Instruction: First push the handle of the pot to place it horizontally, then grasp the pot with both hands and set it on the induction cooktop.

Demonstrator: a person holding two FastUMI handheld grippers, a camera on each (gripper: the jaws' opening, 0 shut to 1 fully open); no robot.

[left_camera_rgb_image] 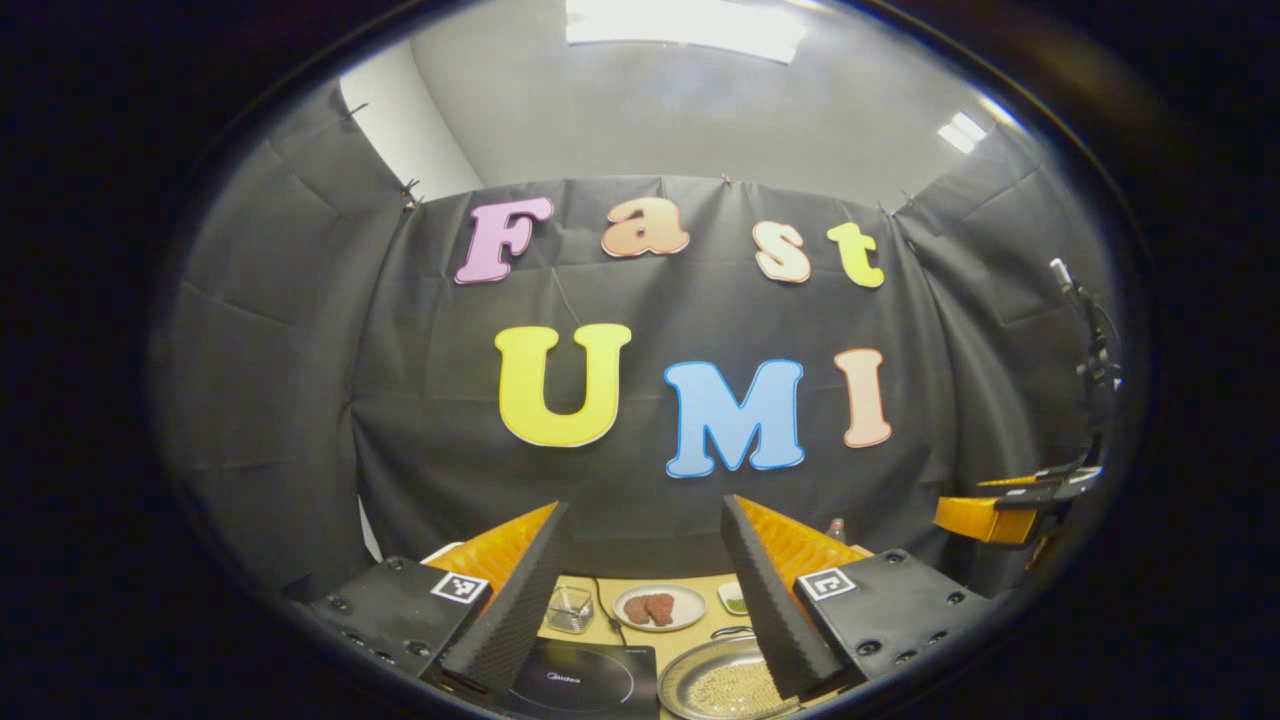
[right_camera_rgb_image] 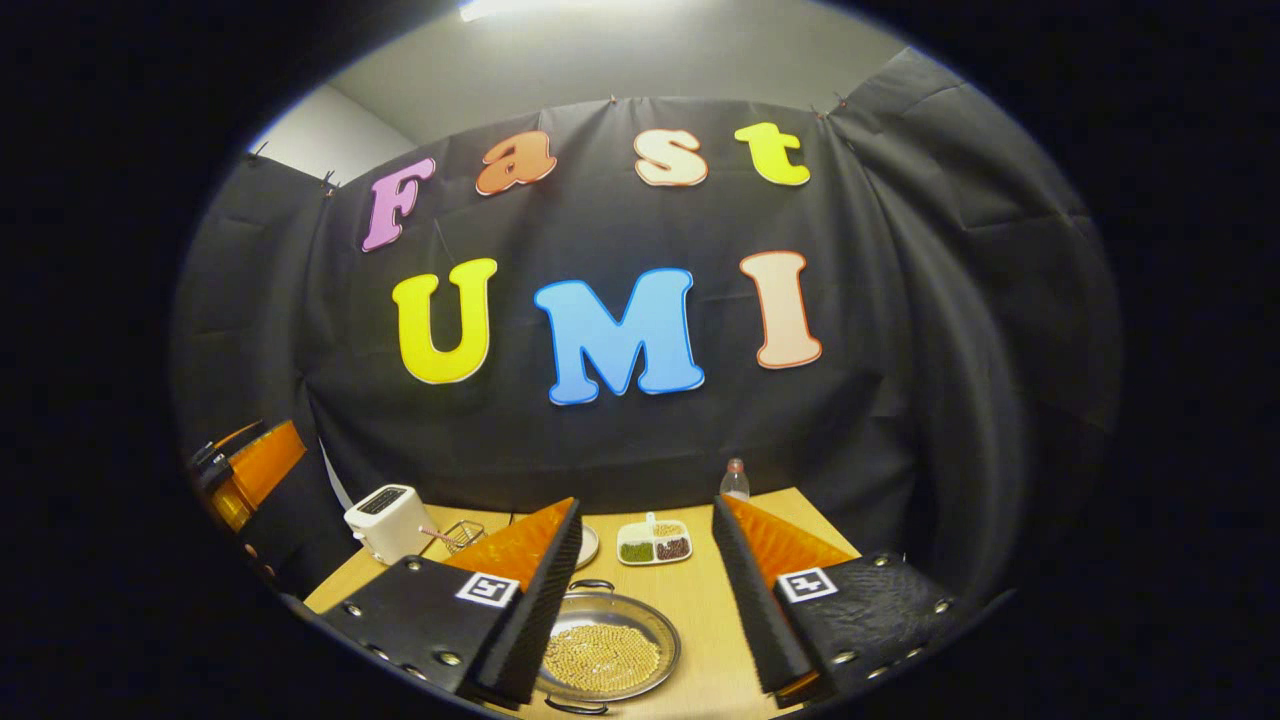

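Observation:
The pot (right_camera_rgb_image: 605,650) is a shallow metal pan filled with small yellowish beans, standing on the wooden table (right_camera_rgb_image: 700,610). One loop handle (right_camera_rgb_image: 590,585) points toward the wall and the other (right_camera_rgb_image: 575,708) toward me. In the left gripper view the pot (left_camera_rgb_image: 715,688) sits just right of the black induction cooktop (left_camera_rgb_image: 590,680). My left gripper (left_camera_rgb_image: 645,502) is open, held above the table over the cooktop and pot. My right gripper (right_camera_rgb_image: 647,500) is open too, above the pot and a little to its right. Neither touches anything.
A plate with pieces of meat (left_camera_rgb_image: 658,607), a glass container (left_camera_rgb_image: 570,608) and a small green bowl (left_camera_rgb_image: 735,598) stand behind the cooktop. A white toaster (right_camera_rgb_image: 390,520), a wire basket (right_camera_rgb_image: 460,535), a divided dish (right_camera_rgb_image: 655,545) and a bottle (right_camera_rgb_image: 735,480) line the far side.

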